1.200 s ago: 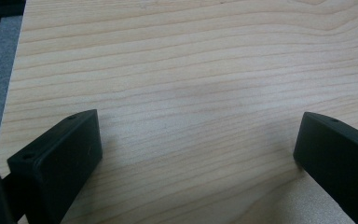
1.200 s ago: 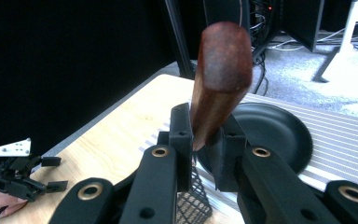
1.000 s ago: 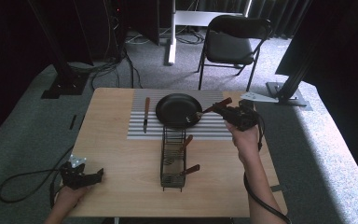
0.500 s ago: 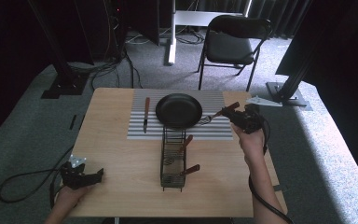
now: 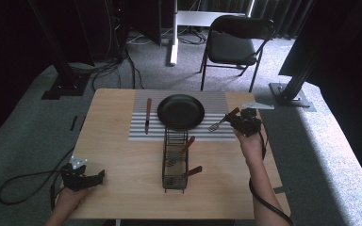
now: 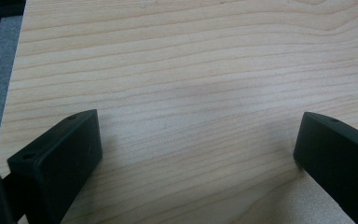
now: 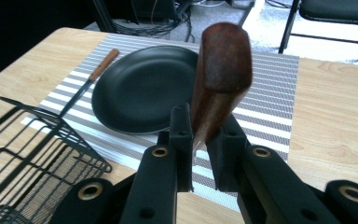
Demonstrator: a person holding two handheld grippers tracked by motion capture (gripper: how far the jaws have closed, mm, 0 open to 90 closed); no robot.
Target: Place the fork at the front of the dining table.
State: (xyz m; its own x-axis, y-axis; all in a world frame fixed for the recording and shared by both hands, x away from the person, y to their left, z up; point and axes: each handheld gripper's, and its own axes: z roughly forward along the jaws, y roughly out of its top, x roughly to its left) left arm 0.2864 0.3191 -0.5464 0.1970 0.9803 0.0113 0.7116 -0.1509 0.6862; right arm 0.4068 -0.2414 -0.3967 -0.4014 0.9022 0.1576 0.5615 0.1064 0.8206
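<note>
Two tools | right tool (image 5: 235, 118) grips fork (image 5: 219, 123) | left tool (image 5: 94, 176) rests agape.

Studio-like lab: black curtains (image 5: 37, 28), floor cables (image 5: 108, 70), folding chair (image 5: 233, 44).

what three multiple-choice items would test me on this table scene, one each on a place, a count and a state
1. Where does the knife lie?
A. left of the black plate on the striped mat
B. in the wire rack
C. on the chair

2. How many wooden-handled utensils sit in the rack?
A. none
B. two
C. five

3. How is the right gripper?
A. open, with nothing between its jaws
B. lying on the floor
C. shut on the fork

Answers: 1 A, the high view shows it beside the plate. 2 B, two handles stick out. 3 C, its jaws clamp the wooden handle.
</note>
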